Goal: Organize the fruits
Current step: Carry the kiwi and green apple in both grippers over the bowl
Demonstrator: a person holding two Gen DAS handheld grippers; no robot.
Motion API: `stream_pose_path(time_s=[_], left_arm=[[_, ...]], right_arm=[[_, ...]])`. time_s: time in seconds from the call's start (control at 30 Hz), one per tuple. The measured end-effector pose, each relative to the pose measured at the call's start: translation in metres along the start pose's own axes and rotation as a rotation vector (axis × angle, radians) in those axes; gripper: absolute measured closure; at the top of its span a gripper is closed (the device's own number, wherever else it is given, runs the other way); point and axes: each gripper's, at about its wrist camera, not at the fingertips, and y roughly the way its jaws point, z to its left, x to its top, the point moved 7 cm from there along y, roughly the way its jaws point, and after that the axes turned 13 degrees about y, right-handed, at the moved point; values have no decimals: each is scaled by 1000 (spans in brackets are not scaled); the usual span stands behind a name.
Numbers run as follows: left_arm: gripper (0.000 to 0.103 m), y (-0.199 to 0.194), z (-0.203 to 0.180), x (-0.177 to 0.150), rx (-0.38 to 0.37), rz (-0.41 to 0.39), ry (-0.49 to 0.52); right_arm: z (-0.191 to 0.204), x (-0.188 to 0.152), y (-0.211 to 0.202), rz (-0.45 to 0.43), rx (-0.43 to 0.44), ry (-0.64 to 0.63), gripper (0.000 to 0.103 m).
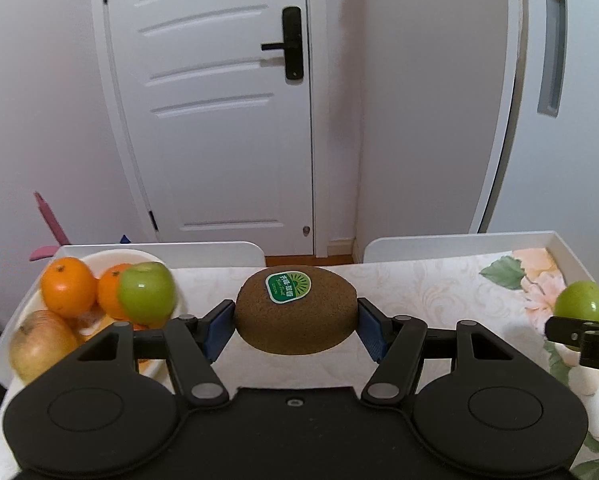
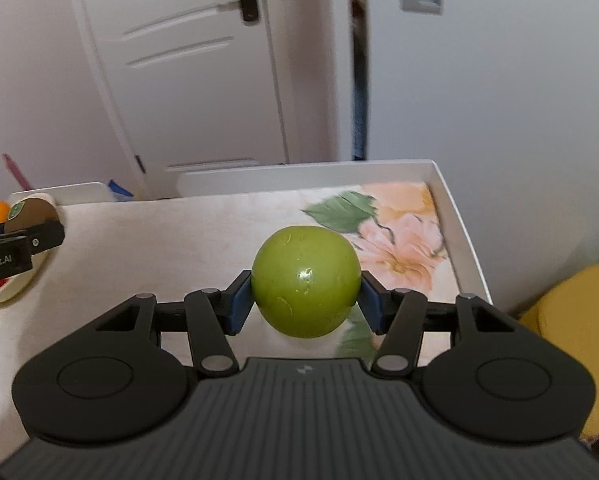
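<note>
While the left tongs [image 1: 295, 326] grip the kiwi [image 1: 295, 310] and the right tongs [image 2: 305, 300] clamp the green apple [image 2: 305, 282], carry both, probably, to the bowl [image 1: 99, 258] at left of frame.

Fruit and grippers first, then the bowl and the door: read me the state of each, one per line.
kiwi: clamped in the left gripper, off the table
green apple: clamped in the right gripper, off the table
second green apple: resting in the bowl
two oranges: in the bowl
yellowish apple: in the bowl, at its near edge
door: shut
</note>
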Motion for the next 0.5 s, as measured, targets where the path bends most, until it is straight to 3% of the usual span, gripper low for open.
stream_pose_path(time_s=[0.5], left_arm=[[34, -61, 74, -6, 70, -26, -70]], right_arm=[[112, 0, -33, 19, 172, -93, 33]])
